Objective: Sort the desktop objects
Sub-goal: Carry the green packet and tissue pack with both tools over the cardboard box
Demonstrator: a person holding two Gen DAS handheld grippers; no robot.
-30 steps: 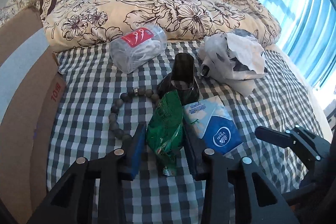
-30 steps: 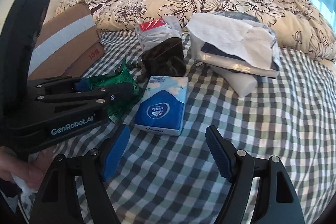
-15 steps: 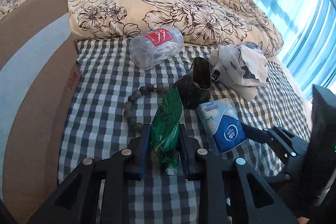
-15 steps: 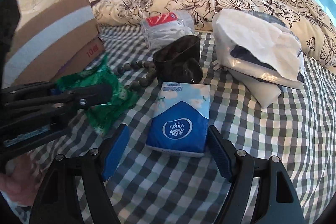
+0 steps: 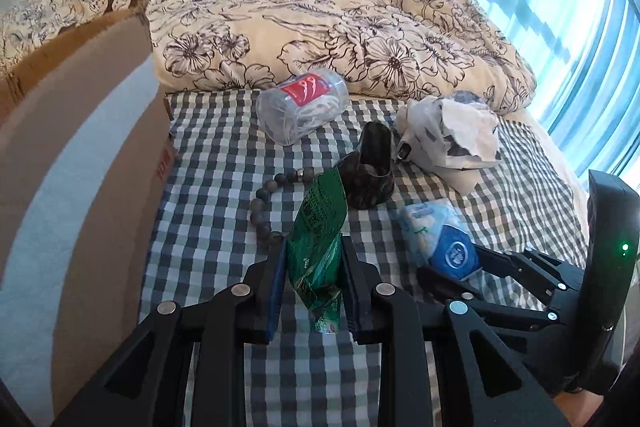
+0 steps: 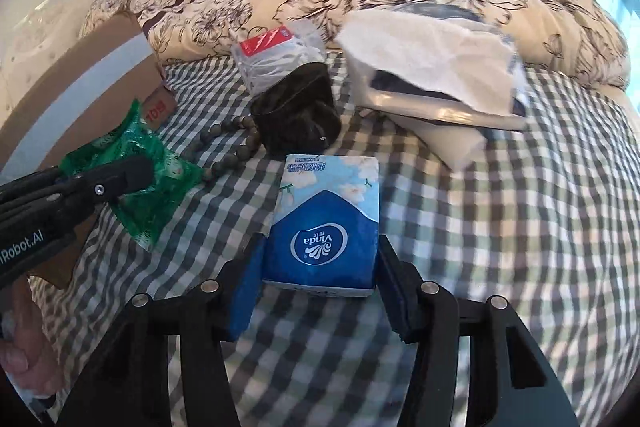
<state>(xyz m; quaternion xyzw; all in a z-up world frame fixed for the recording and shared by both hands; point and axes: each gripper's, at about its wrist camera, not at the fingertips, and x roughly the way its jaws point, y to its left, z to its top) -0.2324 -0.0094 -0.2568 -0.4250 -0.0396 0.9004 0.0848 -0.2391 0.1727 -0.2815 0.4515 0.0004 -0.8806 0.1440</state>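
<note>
Your left gripper (image 5: 312,279) was pinching the crinkled green foil sachet (image 5: 318,239) between its blue pads, and the packet hung clear of the grey-and-white checked bedsheet (image 5: 208,195). The hold sat low on the packet, with most of it standing loose above the jaws. Thin foil like that could have slid out if you had swung it fast toward the brown cardboard box (image 5: 80,187) at the sheet's left edge.

Your right gripper (image 6: 318,279) had its pads against both long sides of the blue-and-white Vinda soft tissue pack (image 6: 326,227), which lay near the sheet's front edge. I could not tell for certain whether it was fully clamped or only touching. A soft pack would give under pressure, so a light squeeze could have let it slump and drop on the lift.

Just behind the tissue pack stood the dark glossy cup-shaped holder (image 6: 298,119), with the string of dark round beads (image 5: 264,203) curling beside it. Pushing the pack forward could have knocked the holder over or dragged the beads.

The two grippers were close together, so crossing paths to the box risked a collision. The clear plastic jar with the red label (image 5: 302,111) and the torn white plastic bag (image 5: 448,135) lay farther back, toward the flowered cream duvet (image 5: 320,19), out of the way.
</note>
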